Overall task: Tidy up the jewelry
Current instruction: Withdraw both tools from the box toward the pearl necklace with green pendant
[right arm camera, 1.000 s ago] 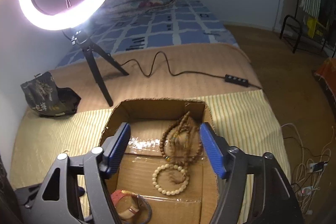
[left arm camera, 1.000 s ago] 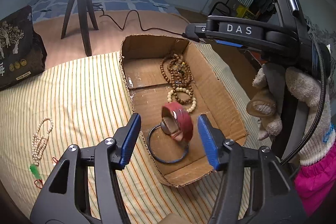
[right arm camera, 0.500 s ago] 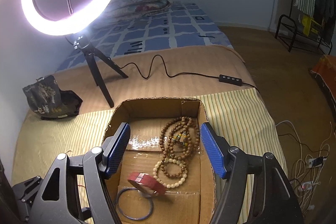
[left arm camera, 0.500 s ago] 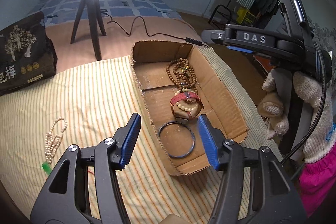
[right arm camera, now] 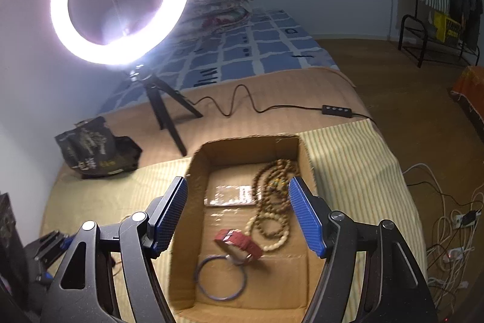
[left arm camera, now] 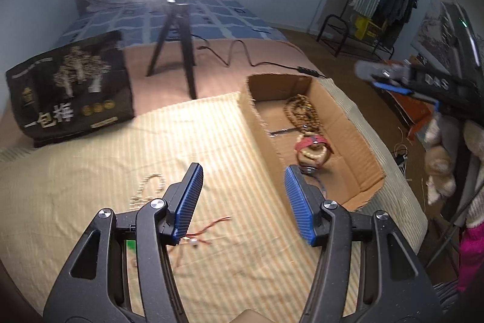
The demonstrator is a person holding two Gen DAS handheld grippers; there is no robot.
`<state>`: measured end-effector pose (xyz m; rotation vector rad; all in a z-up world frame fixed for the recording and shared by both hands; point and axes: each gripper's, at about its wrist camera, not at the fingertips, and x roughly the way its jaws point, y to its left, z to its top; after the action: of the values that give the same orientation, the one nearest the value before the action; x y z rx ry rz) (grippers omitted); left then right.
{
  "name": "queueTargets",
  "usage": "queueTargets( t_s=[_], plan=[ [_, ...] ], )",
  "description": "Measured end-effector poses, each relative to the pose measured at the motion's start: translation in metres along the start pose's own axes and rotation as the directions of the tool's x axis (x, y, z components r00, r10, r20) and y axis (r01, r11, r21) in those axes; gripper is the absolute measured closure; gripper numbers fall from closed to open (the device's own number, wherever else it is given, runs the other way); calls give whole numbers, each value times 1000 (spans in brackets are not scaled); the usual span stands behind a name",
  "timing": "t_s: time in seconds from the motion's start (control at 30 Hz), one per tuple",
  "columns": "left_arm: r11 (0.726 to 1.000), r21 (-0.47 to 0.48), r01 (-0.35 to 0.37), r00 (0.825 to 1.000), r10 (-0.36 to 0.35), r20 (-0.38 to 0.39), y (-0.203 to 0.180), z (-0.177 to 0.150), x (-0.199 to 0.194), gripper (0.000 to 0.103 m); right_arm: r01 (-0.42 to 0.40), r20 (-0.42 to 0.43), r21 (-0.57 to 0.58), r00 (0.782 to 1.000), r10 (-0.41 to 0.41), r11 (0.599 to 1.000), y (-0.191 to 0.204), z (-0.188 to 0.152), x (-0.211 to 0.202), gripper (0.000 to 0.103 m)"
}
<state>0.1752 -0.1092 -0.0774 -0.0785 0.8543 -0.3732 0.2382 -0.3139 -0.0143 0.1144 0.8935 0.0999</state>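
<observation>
My left gripper (left arm camera: 242,171) stands open and empty over the striped cloth (left arm camera: 90,171), left of the cardboard box (left arm camera: 357,123). A white bead necklace (left arm camera: 146,191) with red threads (left arm camera: 211,224) lies just beyond and under its left finger. My right gripper (right arm camera: 239,196) hangs open and empty above the box (right arm camera: 302,153). Inside the box lie brown bead strands (right arm camera: 272,180), a cream bead bracelet (right arm camera: 273,236), a red bracelet (right arm camera: 240,241) and a thin blue ring (right arm camera: 219,277). The red bracelet (left arm camera: 313,143) rests on the cream beads.
A ring light on a black tripod (right arm camera: 165,108) stands behind the box, its cable (right arm camera: 242,99) trailing right. A black snack bag (left arm camera: 69,90) sits at the back left. The bed edge drops off to the right, where cables (right arm camera: 447,235) lie on the floor.
The red bracelet went from between my left fingers down onto the beads in the box. My left gripper then swung left, away from the box to the white necklace. My right gripper rose slightly.
</observation>
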Motion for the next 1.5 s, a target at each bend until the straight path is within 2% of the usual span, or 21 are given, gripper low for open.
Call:
queueTargets(
  t_s=[0.33,0.53,0.87,1.03,1.3,1.5],
  plan=[
    [997,-63,-52,999,52,8,59,-5,-22,46,-80,-2,-76,997,80,994,50,-18,-18,34],
    [992,-107,-67,998,66,-11,88,-11,-24,46,-76,-27,-189,997,73,979,89,-38,-14,34],
    [992,-103,-69,997,63,-54,107,-21,-21,46,-133,-92,-242,989,114,961,122,-70,-4,34],
    [991,-109,-77,995,70,-67,117,-28,-24,50,-172,-136,-256,981,141,951,135,-89,5,34],
    [986,-146,-85,993,71,-97,136,-41,-25,50,-221,-217,-316,963,157,922,160,-122,30,34],
    [985,-157,-77,991,59,-118,139,-43,-16,50,-224,-264,-350,955,133,910,172,-140,53,52]
  ],
)
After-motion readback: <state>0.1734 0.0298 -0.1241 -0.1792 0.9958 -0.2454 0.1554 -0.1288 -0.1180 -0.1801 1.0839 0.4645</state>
